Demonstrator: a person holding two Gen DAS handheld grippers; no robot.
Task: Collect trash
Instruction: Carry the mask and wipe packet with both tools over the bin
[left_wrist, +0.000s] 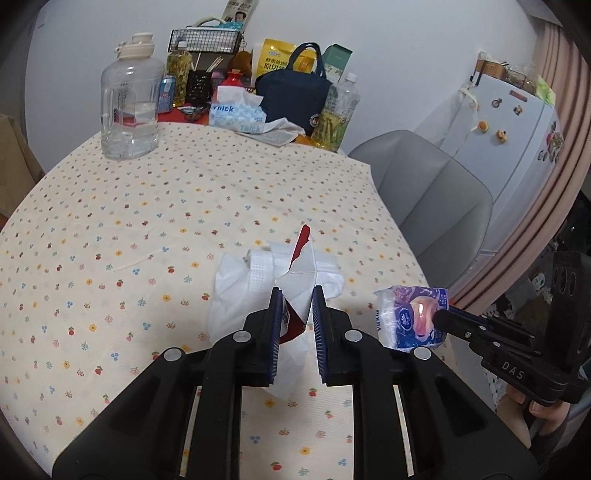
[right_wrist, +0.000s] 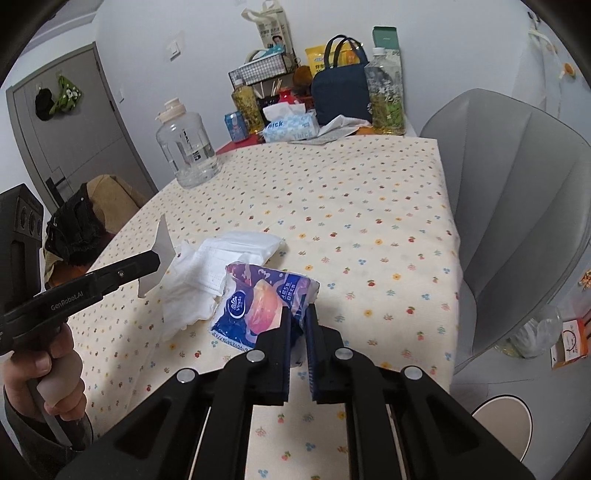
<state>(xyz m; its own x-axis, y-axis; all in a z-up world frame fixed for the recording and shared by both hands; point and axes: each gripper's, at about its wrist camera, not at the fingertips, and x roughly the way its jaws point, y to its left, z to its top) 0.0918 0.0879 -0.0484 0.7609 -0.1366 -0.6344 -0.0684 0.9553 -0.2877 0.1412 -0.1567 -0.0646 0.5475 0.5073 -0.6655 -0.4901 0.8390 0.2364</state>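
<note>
My left gripper (left_wrist: 297, 295) is shut on a torn red-and-white paper wrapper (left_wrist: 301, 273), held just above the table; the wrapper also shows in the right wrist view (right_wrist: 157, 260). Under it lie crumpled white tissues and a face mask (left_wrist: 255, 284), also in the right wrist view (right_wrist: 207, 273). My right gripper (right_wrist: 299, 314) is shut on a blue and purple tissue pack (right_wrist: 258, 299), held over the flowered tablecloth (right_wrist: 369, 221). In the left wrist view the pack (left_wrist: 410, 317) hangs to the right of the wrapper, the right gripper's fingers (left_wrist: 458, 321) pinching it.
At the far end stand a large clear water jug (left_wrist: 129, 110), a tissue box (left_wrist: 238, 114), a navy lunch bag (left_wrist: 295, 96), bottles (left_wrist: 334, 114) and a wire basket (left_wrist: 205, 40). A grey chair (right_wrist: 517, 203) is at the table's right side. A white fridge (left_wrist: 517, 129) stands beyond.
</note>
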